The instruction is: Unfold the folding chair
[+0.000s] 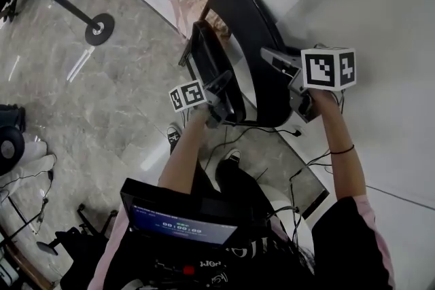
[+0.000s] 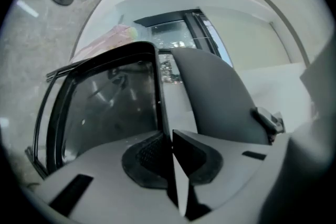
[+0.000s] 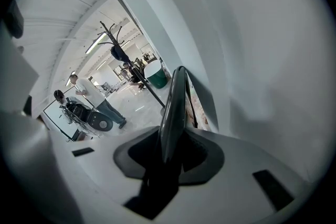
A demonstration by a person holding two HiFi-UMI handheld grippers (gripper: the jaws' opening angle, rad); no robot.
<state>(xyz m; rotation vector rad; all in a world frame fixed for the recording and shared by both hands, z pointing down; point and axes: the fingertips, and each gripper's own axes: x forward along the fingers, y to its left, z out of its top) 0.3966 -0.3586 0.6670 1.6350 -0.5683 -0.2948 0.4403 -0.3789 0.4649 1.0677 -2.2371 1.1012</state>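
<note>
Marble floor (image 1: 115,112) | folding chair (image 1: 262,71) ahead | left gripper (image 2: 171,144) clamps its edge | right gripper (image 3: 170,147) too

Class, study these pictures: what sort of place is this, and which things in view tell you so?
Probably a large open-plan workspace or lab hall: a polished stone floor, long ceiling strip lights and a coat stand.

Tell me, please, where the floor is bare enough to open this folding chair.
Bare floor lies left of the folding chair, between the stand base and the shoes. Crowded: cables beside the white wall, gear at lower left.
</note>
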